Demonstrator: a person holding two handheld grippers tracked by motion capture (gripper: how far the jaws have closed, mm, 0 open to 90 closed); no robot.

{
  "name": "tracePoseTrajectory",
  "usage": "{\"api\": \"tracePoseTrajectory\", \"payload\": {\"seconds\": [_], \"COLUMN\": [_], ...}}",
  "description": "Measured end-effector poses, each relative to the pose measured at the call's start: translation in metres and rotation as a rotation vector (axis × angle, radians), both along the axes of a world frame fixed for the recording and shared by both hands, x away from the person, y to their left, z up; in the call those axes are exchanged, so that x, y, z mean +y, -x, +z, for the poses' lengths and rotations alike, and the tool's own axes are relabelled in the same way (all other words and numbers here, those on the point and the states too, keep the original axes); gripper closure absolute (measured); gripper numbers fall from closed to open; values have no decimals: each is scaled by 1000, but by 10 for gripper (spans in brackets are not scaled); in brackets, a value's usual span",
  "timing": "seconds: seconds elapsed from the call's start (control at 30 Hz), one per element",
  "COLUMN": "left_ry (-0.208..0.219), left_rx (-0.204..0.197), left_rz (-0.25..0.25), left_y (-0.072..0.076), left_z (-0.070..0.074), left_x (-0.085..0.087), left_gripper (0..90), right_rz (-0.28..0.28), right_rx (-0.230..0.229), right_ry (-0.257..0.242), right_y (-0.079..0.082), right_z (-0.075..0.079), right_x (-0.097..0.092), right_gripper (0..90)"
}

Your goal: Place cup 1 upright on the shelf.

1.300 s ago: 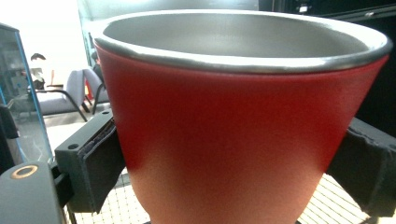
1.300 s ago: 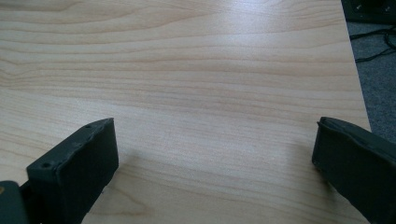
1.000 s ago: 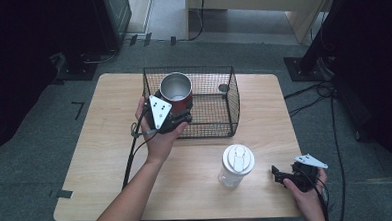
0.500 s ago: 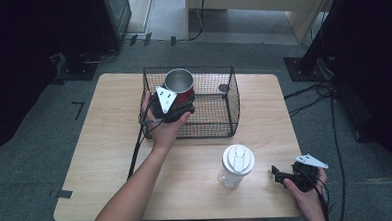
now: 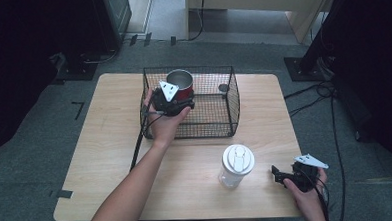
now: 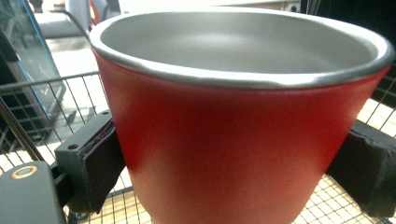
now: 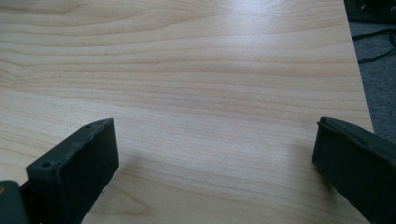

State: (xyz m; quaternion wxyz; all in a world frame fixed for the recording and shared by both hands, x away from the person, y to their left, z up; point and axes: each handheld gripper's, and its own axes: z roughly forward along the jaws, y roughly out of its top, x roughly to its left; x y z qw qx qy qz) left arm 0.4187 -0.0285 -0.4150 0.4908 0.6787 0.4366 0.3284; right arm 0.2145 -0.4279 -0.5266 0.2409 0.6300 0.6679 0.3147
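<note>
Left gripper (image 5: 176,99) clamps red cup (image 6: 243,140) — unlabelled

Dim, dark-edged high view; close gripper views soft, evenly lit.

Left gripper (image 5: 176,99) carried red cup (image 5: 181,84) rightward, farther over wire basket (image 5: 231,96).

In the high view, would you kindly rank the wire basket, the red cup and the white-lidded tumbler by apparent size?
1. Wire basket, clearly largest.
2 and 3. White-lidded tumbler and red cup look alike; the left tool partly covers the cup, so unranked.
</note>
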Motion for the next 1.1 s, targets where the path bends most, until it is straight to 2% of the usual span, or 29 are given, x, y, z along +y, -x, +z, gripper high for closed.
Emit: {"api": "tracePoseTrajectory", "payload": {"seconds": [0.1,0.2,0.37,0.5,0.67,0.87,1.1], "left_ry": [-11,-25,-25,-48,-63,-116,-167], "left_rx": [43,67,115,155,210,274,334], "left_rz": [-3,4,10,5,28,64,70], "left_y": [-4,-6,-11,-14,-20,-25,-30], "left_z": [-1,-2,-2,-3,-3,-5,-7], "left_x": [0,0,1,0,1,0,-2], "left_gripper": [81,81,81,81,81,81,80], "right_rz": [0,4,7,7,6,7,7], "right_rx": [0,-1,0,1,1,0,0], "right_ry": [0,-1,1,3,3,3,3], "right_y": [0,0,0,0,0,0,0], "right_z": [0,0,0,0,0,0,0], "right_x": [0,0,0,0,0,0,0], "right_gripper": [3,3,3,3,3,3,3]}}
